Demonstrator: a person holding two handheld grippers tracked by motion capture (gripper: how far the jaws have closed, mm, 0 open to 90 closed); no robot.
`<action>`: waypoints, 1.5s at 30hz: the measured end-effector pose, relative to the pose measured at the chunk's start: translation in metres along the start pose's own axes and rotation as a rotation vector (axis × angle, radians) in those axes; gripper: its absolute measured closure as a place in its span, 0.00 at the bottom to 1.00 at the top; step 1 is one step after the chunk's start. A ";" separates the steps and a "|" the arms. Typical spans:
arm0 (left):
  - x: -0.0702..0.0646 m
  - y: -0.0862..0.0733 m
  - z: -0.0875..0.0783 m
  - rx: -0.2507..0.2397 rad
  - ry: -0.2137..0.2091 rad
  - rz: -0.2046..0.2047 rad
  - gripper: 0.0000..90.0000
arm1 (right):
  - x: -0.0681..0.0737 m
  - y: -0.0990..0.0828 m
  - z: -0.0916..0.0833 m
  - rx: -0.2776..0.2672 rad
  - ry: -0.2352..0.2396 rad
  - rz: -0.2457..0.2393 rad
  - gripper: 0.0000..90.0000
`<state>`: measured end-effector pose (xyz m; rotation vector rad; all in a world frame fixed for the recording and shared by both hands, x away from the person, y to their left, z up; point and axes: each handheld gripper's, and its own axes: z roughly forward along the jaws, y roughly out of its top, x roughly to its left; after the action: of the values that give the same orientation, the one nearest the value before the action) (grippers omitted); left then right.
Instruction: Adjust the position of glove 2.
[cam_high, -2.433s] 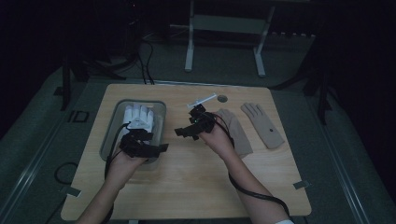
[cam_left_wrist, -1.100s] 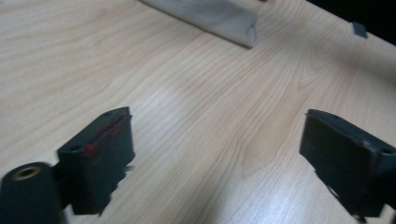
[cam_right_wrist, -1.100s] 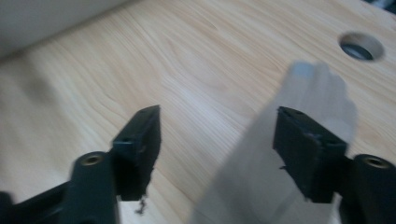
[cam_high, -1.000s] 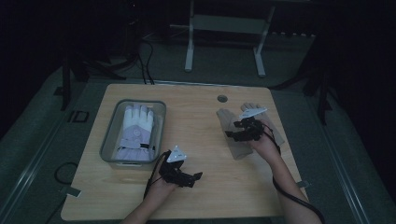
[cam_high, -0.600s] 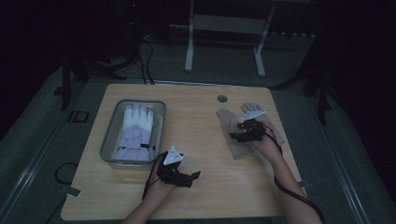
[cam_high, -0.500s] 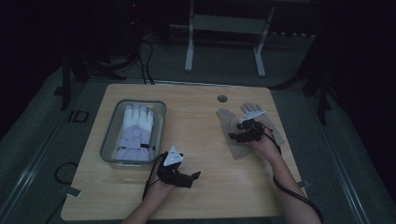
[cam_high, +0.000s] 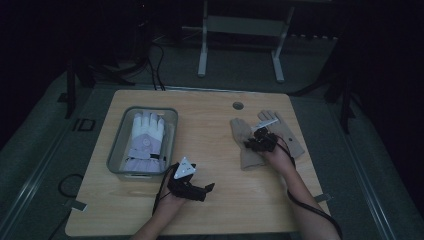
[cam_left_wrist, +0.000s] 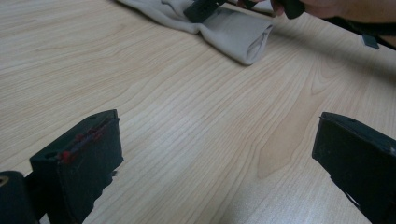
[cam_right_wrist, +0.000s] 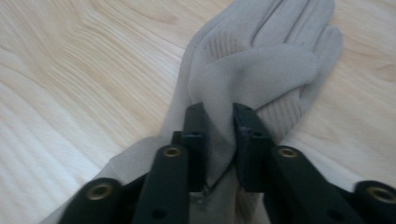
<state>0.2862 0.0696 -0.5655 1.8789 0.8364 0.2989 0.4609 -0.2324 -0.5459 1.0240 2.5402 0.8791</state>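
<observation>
The right gripper view showed what the high view could not: the right gripper (cam_right_wrist: 218, 121) had just closed its jaws on a pinched fold of a beige glove (cam_right_wrist: 261, 65) lying on the worktop (cam_right_wrist: 70, 70). From above, two beige gloves (cam_high: 247, 142) lay side by side at the right, and one white glove (cam_high: 145, 137) in one grey tray (cam_high: 116, 150). The left gripper (cam_left_wrist: 215, 154) stood wide open over bare wood.

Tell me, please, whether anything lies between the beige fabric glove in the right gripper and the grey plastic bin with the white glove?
Nothing visible does. The right gripper pinches the beige fabric glove; bare wooden table lies between it and the grey plastic bin. The left gripper rests nearer the front edge, off that line.
</observation>
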 end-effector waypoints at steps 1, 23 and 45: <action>0.000 0.000 0.000 -0.002 0.000 0.000 0.02 | 0.004 0.001 0.000 0.000 -0.011 0.015 0.89; 0.000 -0.004 -0.002 -0.018 0.046 0.027 0.02 | 0.072 0.048 -0.015 -0.145 -0.142 0.235 0.90; 0.000 -0.008 -0.001 -0.021 0.058 0.047 0.02 | 0.108 0.037 0.038 -0.060 -0.091 0.211 0.45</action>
<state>0.2830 0.0721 -0.5719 1.8801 0.8257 0.3922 0.4201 -0.1199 -0.5545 1.2992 2.3477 0.9331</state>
